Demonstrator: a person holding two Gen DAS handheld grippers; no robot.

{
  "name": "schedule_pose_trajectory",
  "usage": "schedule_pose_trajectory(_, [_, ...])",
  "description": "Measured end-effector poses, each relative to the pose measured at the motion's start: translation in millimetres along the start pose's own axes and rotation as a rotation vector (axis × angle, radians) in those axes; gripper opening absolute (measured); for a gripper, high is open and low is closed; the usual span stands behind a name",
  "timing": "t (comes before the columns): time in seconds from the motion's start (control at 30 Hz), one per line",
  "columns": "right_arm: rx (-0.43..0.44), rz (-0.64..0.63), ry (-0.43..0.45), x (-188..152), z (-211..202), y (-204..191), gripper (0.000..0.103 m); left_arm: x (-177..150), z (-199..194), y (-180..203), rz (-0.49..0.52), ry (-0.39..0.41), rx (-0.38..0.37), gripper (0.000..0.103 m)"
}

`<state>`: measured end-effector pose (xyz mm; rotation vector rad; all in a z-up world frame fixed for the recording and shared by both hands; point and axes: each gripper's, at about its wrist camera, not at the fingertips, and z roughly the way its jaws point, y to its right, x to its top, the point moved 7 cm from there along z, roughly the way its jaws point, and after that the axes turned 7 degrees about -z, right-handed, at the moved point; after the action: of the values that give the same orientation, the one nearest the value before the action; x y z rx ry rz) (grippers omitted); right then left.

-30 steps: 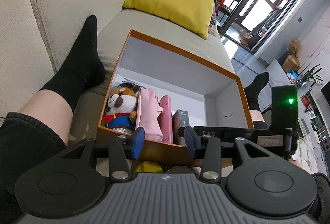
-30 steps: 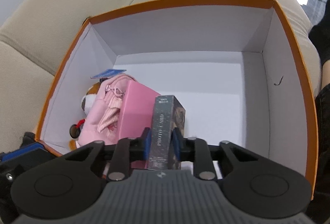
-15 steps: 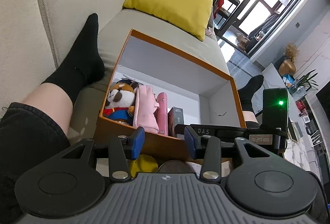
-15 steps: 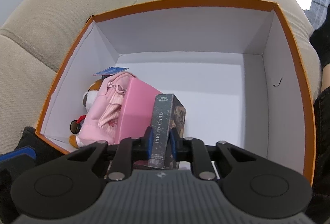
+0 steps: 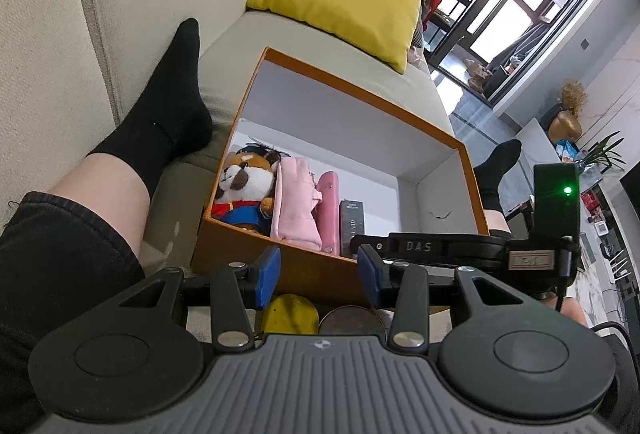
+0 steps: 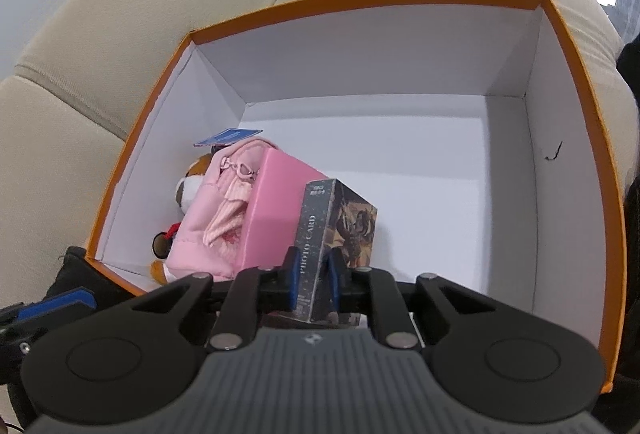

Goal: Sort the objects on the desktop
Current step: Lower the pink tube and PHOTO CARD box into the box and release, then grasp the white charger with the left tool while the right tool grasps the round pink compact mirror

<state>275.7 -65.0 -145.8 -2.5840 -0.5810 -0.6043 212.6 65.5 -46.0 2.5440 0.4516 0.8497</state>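
One hand-held gripper (image 6: 313, 274) pinches card box (image 6: 336, 226) w/in crate (image 6: 576, 106).

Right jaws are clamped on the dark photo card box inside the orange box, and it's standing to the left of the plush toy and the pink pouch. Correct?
Not quite. The right gripper does clamp the photo card box inside the orange box, but it stands to the right of the row: plush toy, pink pouch, pink case, then it. The right wrist view shows this.
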Motion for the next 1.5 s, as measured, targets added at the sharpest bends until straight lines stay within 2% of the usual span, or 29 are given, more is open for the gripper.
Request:
schedule_pose_trajectory(0.8, [0.02, -0.003, 0.03, -3, -16, 7, 0.024, -10, 1, 14, 0.051, -0.007, -0.016, 0.048])
schedule_pose_trajectory(1.03, [0.039, -0.047, 0.13, -7, -53, 0, 0.024, -22, -8, 18, 0.1, -0.021, -0.026, 0.049])
schedule_pose_trajectory(1.3, [0.079, -0.092, 0.224, -45, -105, -8, 0.024, -49, -13, 16, 0.143, -0.057, -0.023, 0.049])
schedule_pose_trajectory(1.5, [0.047, -0.064, 0.189, -88, -108, 9, 0.024, -77, -7, 18, 0.187, -0.094, -0.02, 0.049])
